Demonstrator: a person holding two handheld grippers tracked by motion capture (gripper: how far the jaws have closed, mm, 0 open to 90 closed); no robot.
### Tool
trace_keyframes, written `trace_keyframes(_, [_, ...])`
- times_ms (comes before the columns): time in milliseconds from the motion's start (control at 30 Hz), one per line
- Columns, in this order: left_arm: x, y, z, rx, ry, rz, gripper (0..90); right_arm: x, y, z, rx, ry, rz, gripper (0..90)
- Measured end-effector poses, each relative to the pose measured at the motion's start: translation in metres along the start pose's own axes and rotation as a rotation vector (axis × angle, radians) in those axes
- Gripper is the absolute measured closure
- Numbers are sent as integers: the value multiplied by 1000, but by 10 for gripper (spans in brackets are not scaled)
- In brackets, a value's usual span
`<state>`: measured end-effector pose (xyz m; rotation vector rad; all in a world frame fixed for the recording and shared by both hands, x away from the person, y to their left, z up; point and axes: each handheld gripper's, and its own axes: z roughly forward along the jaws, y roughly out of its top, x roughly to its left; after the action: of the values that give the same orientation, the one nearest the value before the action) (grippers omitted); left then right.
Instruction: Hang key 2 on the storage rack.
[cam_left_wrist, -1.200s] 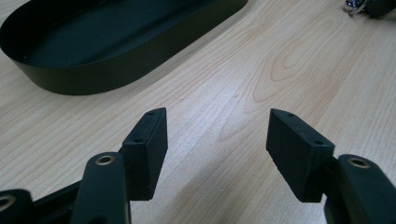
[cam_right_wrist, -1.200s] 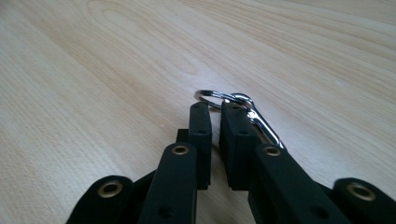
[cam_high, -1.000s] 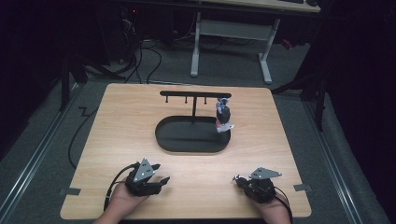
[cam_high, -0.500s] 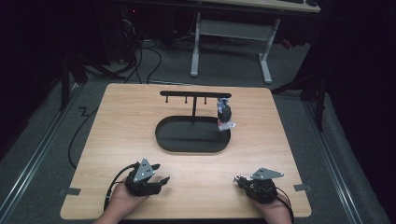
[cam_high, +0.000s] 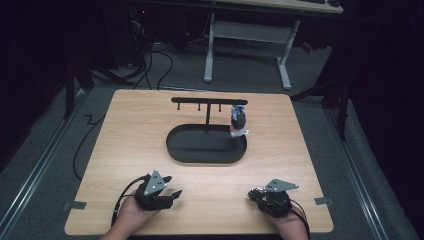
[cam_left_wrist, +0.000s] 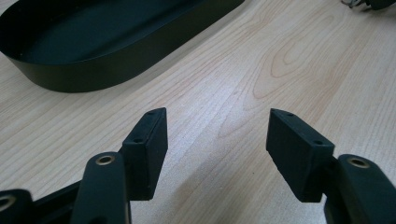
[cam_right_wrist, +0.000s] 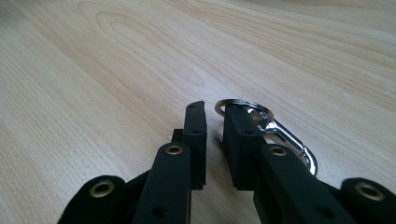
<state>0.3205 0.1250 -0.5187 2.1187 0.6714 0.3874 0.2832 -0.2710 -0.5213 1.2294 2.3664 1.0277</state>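
Foremost, right gripper (cam_right_wrist: 212, 109) held low over the wooden surface (cam_right_wrist: 93, 70), black jaws drawn almost together with a narrow slit left between them and nothing visible in that slit. Just beside its right-hand jaw in the right gripper view, lying flat on the wood: silver keyring (cam_right_wrist: 286, 137), made up of a round split ring at the jaw tip and an elongated clip running back along the jaw's outer face. Not decidable whether ring and jaw touch.

Seen from the high view, same right gripper (cam_high: 256, 193) at the near right corner of the surface (cam_high: 130, 130), grey three-cornered plate on top, hand behind it at the bottom edge.

Next, left gripper (cam_left_wrist: 217, 116), jaws set wide apart over bare wood, nothing between them, pads clear of any object. Ahead and to the left in the left gripper view: dark oval tray (cam_left_wrist: 116, 60), low-walled. From the high view, left gripper (cam_high: 172, 186) at the near left, aimed toward the middle of the surface, well apart from the right one.

Farther out, at the centre of the surface: oval tray (cam_high: 171, 147) bearing an upright black hook rack (cam_high: 207, 101), T-shaped, small pegs along its crossbar. Hung from the right end of the crossbar, above the tray's right part: small dark charm (cam_high: 239, 119) with a pale tag beneath.
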Motion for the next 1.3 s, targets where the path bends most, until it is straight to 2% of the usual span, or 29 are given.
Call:
trace_keyframes(133, [0,0,-1,0,2,-4,394,2,0,-1,4,7,-9,798])
trace_keyframes(333, [1,-1,-1,-4,6,-7,394,-1,-3,-10,-5,1,5,790])
trace_keyframes(400, [1,-1,-2,-3,8,-9,394,-3,-4,-14,-13,0,24,790])
trace_keyframes(567, [2,-1,-3,-3,13,-12,394,-6,-9,-22,-13,-29,39,769])
trace_keyframes(667, [4,-2,-4,-4,15,-15,395,-13,-10,-28,6,-39,65,730])
trace_keyframes(733, [4,-2,-4,-7,15,-14,394,-15,-9,-30,19,-46,61,724])
trace_keyframes(900, [5,-2,-4,-8,13,-13,394,-20,2,-37,96,-81,19,694])
trace_keyframes(933, [5,-2,-5,-9,10,-11,394,-22,6,-37,134,-75,10,678])
trace_keyframes(967, [5,-2,-5,-9,10,-11,394,-22,6,-37,134,-75,10,678])
trace_keyframes(1000, [5,-2,-4,-8,10,-9,394,-21,9,-35,188,-76,-8,665])
trace_keyframes(1067, [5,-2,-4,-7,11,-10,394,-21,10,-34,207,-79,-17,661])
trace_keyframes(1133, [4,-2,-5,-8,11,-8,394,-19,15,-30,270,-81,-54,647])
trace_keyframes(1200, [4,-1,-5,-9,11,-8,396,-17,20,-27,311,-85,-80,633])
trace_keyframes(1233, [4,-1,-5,-9,11,-8,397,-17,20,-27,311,-85,-80,633])
trace_keyframes(1267, [4,-1,-6,-11,10,-10,398,-15,25,-25,344,-89,-97,630])
trace_keyframes(1300, [4,-1,-6,-11,10,-10,398,-15,25,-25,344,-89,-97,630])
